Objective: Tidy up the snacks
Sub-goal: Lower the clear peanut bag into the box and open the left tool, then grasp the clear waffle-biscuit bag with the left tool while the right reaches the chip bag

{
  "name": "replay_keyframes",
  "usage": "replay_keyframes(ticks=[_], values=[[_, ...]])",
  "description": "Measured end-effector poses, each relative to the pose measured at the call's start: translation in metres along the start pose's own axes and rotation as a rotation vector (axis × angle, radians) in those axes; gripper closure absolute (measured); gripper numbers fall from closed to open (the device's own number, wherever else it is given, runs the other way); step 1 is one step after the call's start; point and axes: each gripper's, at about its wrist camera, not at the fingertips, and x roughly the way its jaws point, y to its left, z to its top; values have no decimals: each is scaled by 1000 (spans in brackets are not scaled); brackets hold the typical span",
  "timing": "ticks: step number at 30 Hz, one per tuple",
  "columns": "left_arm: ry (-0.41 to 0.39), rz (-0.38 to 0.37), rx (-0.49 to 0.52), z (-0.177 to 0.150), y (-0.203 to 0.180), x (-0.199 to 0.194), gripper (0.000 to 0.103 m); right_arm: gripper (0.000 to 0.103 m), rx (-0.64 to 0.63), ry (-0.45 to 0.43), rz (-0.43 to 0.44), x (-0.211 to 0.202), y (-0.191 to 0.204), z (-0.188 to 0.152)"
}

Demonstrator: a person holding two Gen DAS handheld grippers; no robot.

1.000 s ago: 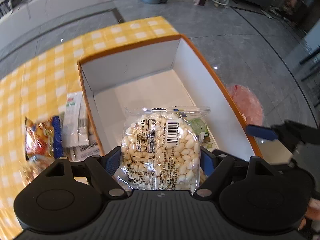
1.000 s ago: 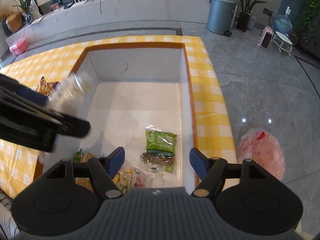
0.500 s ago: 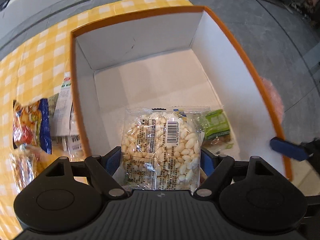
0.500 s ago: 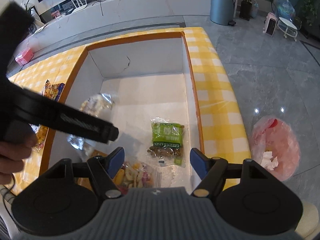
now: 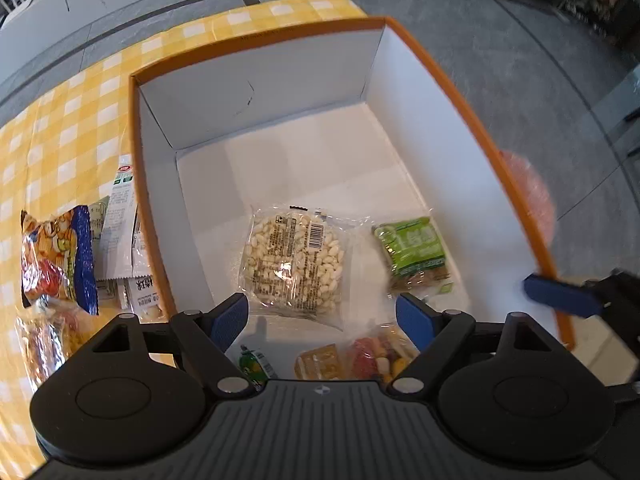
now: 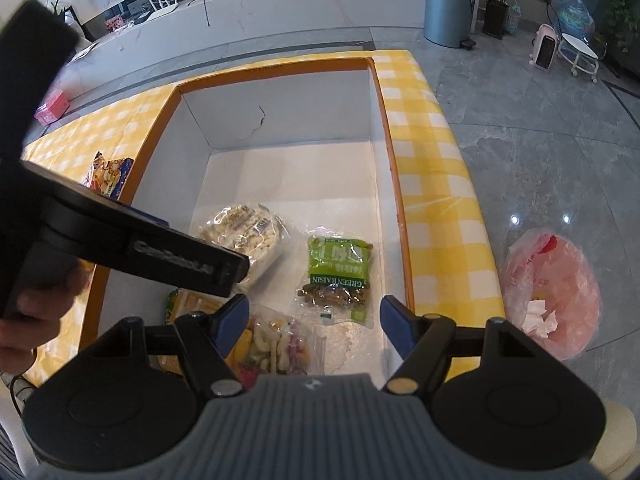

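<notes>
Peanut packet (image 5: pixel 294 260) lies in box (image 5: pixel 260 80) beside raisins (image 5: pixel 414 246), both claws apart, empty.

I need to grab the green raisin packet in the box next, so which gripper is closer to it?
Right. The right gripper hangs open just above the green raisin packet, which lies straight ahead of it; the left gripper, also open, hangs over the clear puffed-grain pack beside it.

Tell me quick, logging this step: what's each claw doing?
Left claw: open, jaws just opened, puffed rice packet released in the box.
Right claw: open, holding nothing.
</notes>
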Motion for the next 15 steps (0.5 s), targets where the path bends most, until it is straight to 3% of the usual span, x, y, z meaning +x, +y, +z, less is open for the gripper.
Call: replay_keyframes(ticks=[6, 15], values=[[-31, 13, -87, -3, 11, -20, 5, 32, 24, 10, 13, -3, 4, 0], [-55, -36, -81, -19, 27, -47, 8, 31, 38, -3, 23, -25, 23, 2]])
